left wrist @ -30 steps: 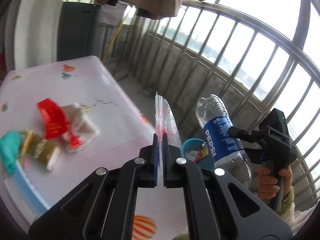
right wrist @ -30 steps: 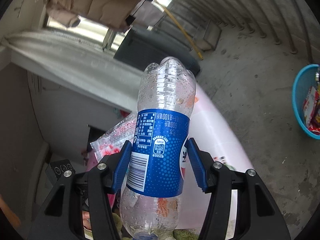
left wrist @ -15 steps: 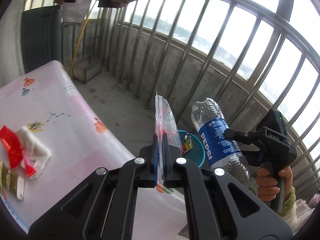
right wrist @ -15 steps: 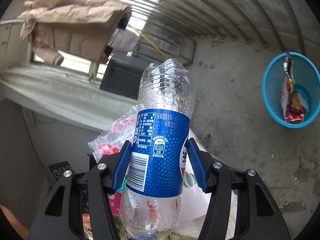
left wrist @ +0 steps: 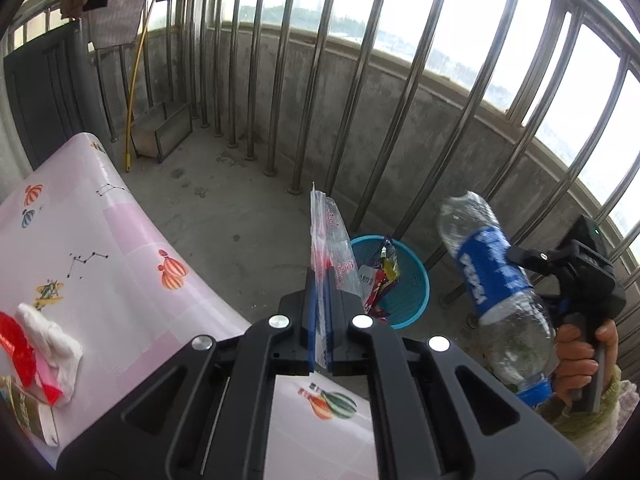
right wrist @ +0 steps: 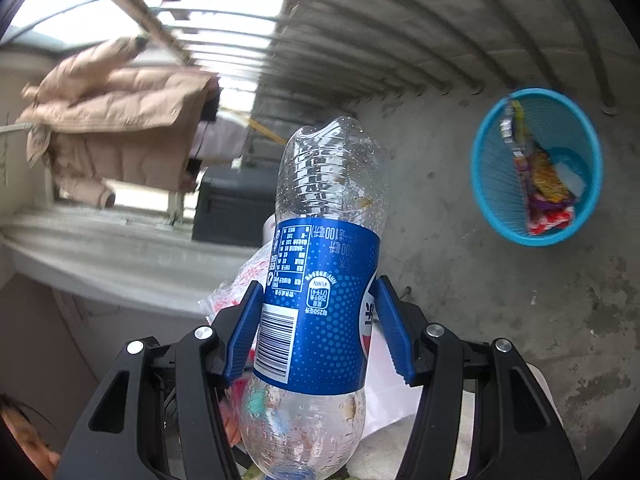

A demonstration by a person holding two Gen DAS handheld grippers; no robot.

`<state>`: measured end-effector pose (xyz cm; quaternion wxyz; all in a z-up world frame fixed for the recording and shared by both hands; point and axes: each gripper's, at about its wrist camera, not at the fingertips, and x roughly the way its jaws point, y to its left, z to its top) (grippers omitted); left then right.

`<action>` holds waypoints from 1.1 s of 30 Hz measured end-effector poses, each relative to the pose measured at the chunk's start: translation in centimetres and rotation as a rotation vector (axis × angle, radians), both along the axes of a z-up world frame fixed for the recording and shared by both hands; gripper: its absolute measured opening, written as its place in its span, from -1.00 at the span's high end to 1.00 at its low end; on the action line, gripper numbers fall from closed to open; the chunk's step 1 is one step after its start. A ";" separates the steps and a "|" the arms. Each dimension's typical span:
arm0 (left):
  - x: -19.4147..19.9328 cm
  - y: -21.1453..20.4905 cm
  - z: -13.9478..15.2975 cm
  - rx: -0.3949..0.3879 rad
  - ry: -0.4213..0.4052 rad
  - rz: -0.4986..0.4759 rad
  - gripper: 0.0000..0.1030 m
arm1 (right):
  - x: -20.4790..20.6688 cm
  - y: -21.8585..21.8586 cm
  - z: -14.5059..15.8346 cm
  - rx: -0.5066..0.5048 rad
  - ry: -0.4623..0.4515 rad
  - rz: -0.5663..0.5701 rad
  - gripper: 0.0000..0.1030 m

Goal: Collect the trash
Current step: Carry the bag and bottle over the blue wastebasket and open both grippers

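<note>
Presently, stock of the balcony clean-up, roughly midway by my reckoning.

Already binned: several glossy printed wrappers [right wrist: 538,184], upright and crumpled, inside the blue basket [right wrist: 484,184]. The basket is round, ribbed plastic, standing on the bare concrete floor near the railing bars.

In transit, item one: a clear plastic bag [left wrist: 334,248], thin and creased with red print, pinched flat between the closed fingers of the left hand-held gripper [left wrist: 320,320], beyond the surface's edge and short of the basket.

In transit, item two: a bottle [right wrist: 324,280], clear ridged plastic, dented at its upper end, blue label, cap end downward. The right hand-held gripper [right wrist: 320,332] clamps it across the label, in the air near the basket, not over it.

Outstanding, at the left edge of the surface [left wrist: 120,288], a smooth pink patterned cloth: a soft white tissue wad [left wrist: 52,340], a red film scrap [left wrist: 18,352], and a small carton [left wrist: 28,416].
</note>
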<state>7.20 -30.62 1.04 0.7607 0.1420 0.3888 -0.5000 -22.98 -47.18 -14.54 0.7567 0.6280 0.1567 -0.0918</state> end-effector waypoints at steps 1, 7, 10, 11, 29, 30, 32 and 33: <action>0.3 -0.7 -0.4 0.015 0.010 -0.003 0.97 | -0.6 -0.3 -0.5 0.011 0.001 -0.018 -0.08; 0.8 -5.9 -3.4 0.124 0.038 -0.054 0.97 | -3.5 -2.0 -5.5 0.135 0.038 -0.126 -0.09; 0.7 -9.0 -5.7 0.189 0.062 -0.086 0.97 | -3.8 -2.9 -8.7 0.228 0.058 -0.144 -0.09; 0.6 -10.0 -6.5 0.212 0.074 -0.094 0.97 | -3.7 -3.2 -9.5 0.256 0.064 -0.150 -0.09; 0.4 -24.3 -14.9 0.316 0.192 -0.160 0.14 | -1.3 -15.6 -23.4 0.555 0.275 -0.389 -0.30; 0.6 -23.9 -14.3 0.301 0.195 -0.154 0.13 | -1.3 -15.6 -22.9 0.528 0.273 -0.394 -0.30; 0.7 -23.3 -13.6 0.281 0.192 -0.132 0.11 | -1.4 -15.4 -21.7 0.486 0.269 -0.404 -0.30; 0.8 -22.6 -12.7 0.256 0.198 -0.117 0.07 | -1.5 -15.2 -20.9 0.455 0.271 -0.405 -0.30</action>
